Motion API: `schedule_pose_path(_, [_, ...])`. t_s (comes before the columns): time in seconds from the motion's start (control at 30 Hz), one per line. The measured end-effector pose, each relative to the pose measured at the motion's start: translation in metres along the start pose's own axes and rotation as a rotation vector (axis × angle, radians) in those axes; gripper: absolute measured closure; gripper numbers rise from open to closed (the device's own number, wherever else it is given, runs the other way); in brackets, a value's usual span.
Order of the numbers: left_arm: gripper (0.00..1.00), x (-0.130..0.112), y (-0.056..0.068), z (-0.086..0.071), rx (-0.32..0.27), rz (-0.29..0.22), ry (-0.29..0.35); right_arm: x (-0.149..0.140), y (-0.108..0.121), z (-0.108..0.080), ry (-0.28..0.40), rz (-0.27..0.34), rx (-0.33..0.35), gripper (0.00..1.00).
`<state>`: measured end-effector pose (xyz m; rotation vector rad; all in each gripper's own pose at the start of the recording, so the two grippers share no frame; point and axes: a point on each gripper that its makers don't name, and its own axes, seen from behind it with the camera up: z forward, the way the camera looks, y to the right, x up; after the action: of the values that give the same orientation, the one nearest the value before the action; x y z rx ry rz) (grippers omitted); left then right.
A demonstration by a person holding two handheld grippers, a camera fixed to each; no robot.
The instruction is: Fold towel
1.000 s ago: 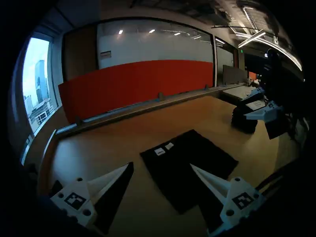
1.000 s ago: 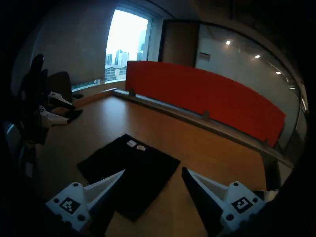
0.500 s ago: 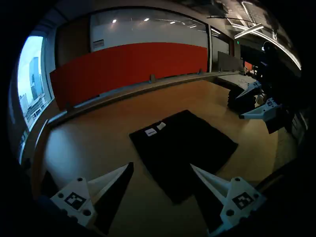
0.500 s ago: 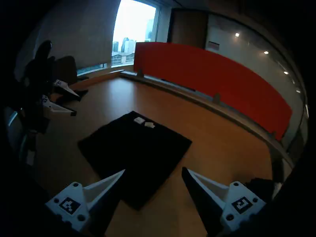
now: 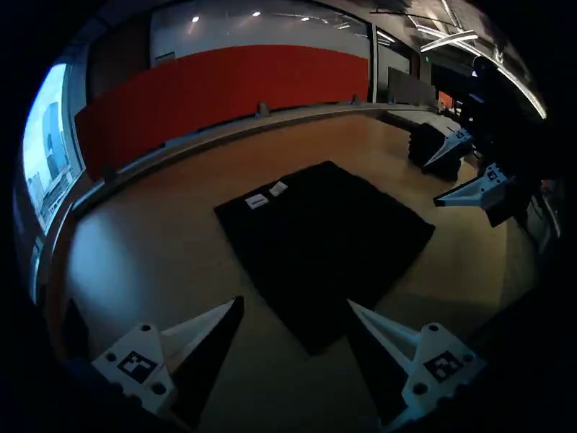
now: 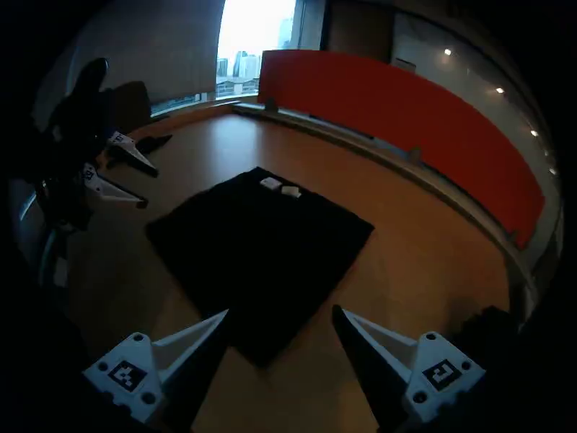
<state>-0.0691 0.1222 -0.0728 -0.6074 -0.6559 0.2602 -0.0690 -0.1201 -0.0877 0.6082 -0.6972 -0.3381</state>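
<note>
Evidently, black towel (image 5: 324, 231) was spread flat on table (image 5: 144, 238), not yet gripped. Left gripper (image 5: 296, 317) and right gripper (image 6: 281, 325) were held wide open, empty, just short of towel's near corners. Corners were judged best pinched together, lifted evenly, carried toward towel's tagged edge.

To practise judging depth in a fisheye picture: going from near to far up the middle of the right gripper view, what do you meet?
right gripper → black towel → white tags at the towel's far edge → bare wooden table → red partition
</note>
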Motion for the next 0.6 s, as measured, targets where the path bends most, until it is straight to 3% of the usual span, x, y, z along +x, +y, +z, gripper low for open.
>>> schedule_pose_path(0.6, [0.06, -0.047, 0.021, 0.026, -0.08, 0.027, -0.153, -0.046, -0.019, 0.017, -0.125, -0.007, 0.072, 0.0])
